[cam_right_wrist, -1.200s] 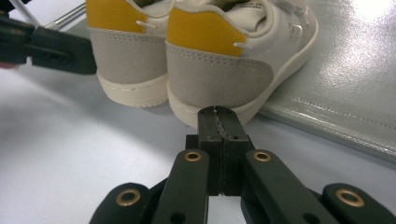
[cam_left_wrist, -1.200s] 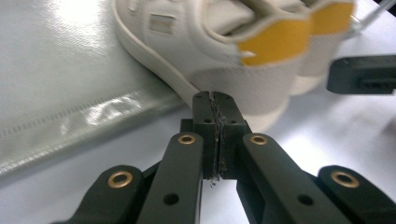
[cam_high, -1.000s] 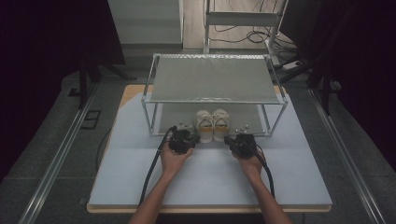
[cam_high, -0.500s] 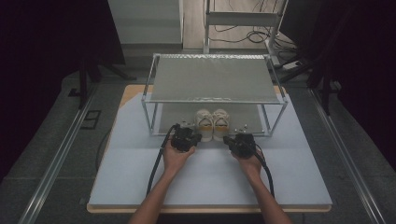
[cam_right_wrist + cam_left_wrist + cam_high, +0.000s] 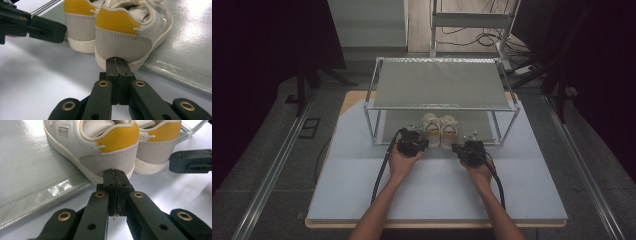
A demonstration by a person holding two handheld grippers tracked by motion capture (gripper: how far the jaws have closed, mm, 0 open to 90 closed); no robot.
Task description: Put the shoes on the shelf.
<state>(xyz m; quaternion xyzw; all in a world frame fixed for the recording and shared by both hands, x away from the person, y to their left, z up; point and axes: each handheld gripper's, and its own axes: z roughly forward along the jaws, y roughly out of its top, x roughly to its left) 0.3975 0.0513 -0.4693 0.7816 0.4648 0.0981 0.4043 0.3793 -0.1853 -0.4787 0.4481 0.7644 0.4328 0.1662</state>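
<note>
A pair of cream sneakers with yellow heel tabs (image 5: 440, 129) stands on the lower shelf of a metal rack (image 5: 439, 85), heels toward me. My left gripper (image 5: 425, 144) is shut and empty. Its tips (image 5: 115, 173) are right at the sole of the left sneaker's heel (image 5: 110, 150), and whether they touch is unclear. My right gripper (image 5: 456, 148) is also shut and empty, its tips (image 5: 117, 62) at the right sneaker's heel (image 5: 122, 37). Each gripper view shows the other gripper's jaws off to the side.
The rack's upper shelf (image 5: 439, 84) overhangs the sneakers. A glossy silver sheet (image 5: 30, 170) covers the lower shelf, and its front edge meets the white tabletop (image 5: 437, 190). Rack posts (image 5: 374, 125) stand on either side of the shoes. Cables trail back along both forearms.
Both grippers have edged slightly forward toward the sneakers' heels. The jaws stay shut and the shoes have not moved.
</note>
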